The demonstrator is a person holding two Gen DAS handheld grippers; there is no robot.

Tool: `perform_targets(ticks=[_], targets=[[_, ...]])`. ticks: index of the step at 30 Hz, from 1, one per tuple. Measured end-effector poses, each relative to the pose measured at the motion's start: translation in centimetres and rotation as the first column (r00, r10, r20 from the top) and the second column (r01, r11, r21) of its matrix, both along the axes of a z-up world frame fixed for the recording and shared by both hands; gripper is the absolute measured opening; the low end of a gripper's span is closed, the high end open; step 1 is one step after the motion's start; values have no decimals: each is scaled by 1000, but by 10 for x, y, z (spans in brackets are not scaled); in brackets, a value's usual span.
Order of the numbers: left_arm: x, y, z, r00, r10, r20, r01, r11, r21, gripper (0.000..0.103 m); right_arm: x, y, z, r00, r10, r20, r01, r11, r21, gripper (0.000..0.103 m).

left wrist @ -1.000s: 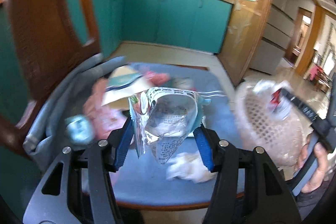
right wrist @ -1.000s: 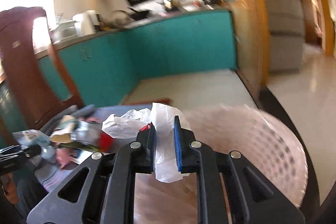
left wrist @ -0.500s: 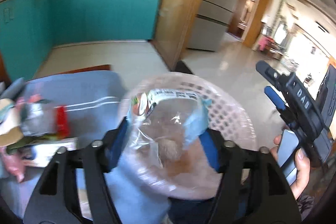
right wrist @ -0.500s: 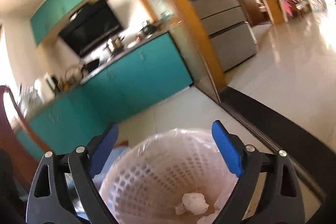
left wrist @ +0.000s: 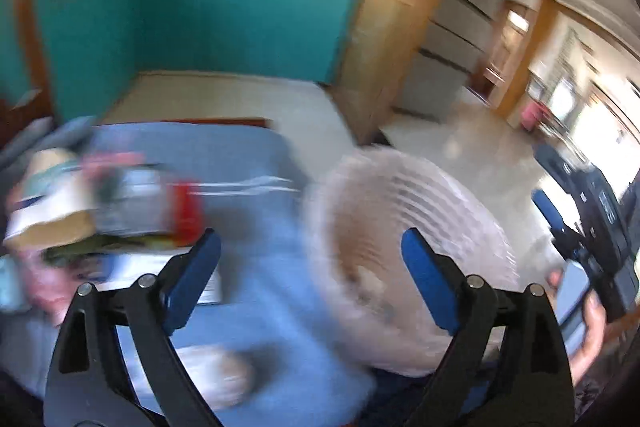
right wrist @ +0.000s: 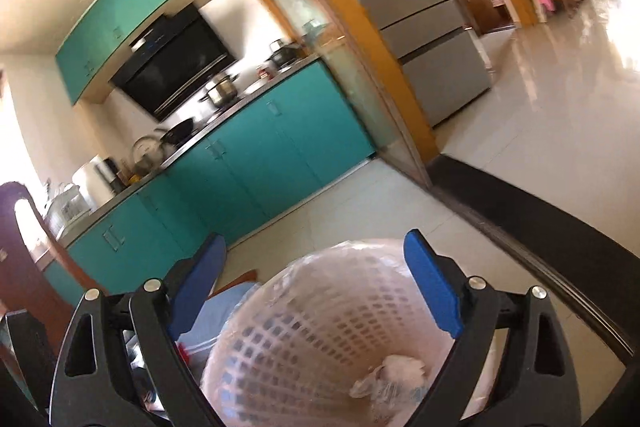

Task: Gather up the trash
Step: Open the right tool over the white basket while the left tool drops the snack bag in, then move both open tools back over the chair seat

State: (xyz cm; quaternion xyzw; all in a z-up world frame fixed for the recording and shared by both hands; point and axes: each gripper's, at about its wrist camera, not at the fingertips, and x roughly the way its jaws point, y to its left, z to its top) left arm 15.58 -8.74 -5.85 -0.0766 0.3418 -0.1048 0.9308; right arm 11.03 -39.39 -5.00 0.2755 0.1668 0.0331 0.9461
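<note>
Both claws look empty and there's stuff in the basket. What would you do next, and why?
Probably swing the left gripper, its jaws opening with nothing between them, back to the wrapper pile on the blue table. Trash remains there, while the basket already holds crumpled pieces.

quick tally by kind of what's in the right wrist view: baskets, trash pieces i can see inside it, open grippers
pink mesh baskets: 1
crumpled white trash pieces inside it: 1
open grippers, nothing between the fingers (right gripper): 1
total: 3
</note>
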Motion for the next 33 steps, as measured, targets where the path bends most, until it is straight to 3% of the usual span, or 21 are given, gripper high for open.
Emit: perform_targets(ticks=[4,6,10,12,14,16,18,20,25,33], targets=[[-31,42,-3,981,183,64,-191,968,160,93,5,66,9,968,249,2,-244,952,-186,89],[-50,67,-6,949,291,119,-312,922,230,93,-3,106,10,940,341,19,-323,904,-280,89],[-86,107,2,863,445,239,-484,864,137,93,-26,146,15,912,392,120,-322,867,-380,91],[-104,121,7,801,515,306,-561,824,81,93,-35,163,20,902,377,210,-257,860,-440,100],[-109,130,12,784,531,321,-575,817,53,93,-41,178,19,893,387,230,-236,837,-494,100],[-108,133,12,811,510,286,-544,837,52,93,-36,189,20,880,432,199,-277,806,-523,100],[-99,139,12,862,468,195,-494,862,113,93,-36,202,16,863,477,168,-321,774,-546,100],[-96,139,7,884,441,154,-461,877,138,93,-37,212,10,840,527,127,-377,736,-563,100],[-101,143,2,906,408,113,-418,905,77,93,-38,232,-6,839,543,23,-420,675,-607,100],[-104,151,3,889,446,101,-454,887,85,93,-27,242,-23,844,530,-77,-467,657,-591,100]])
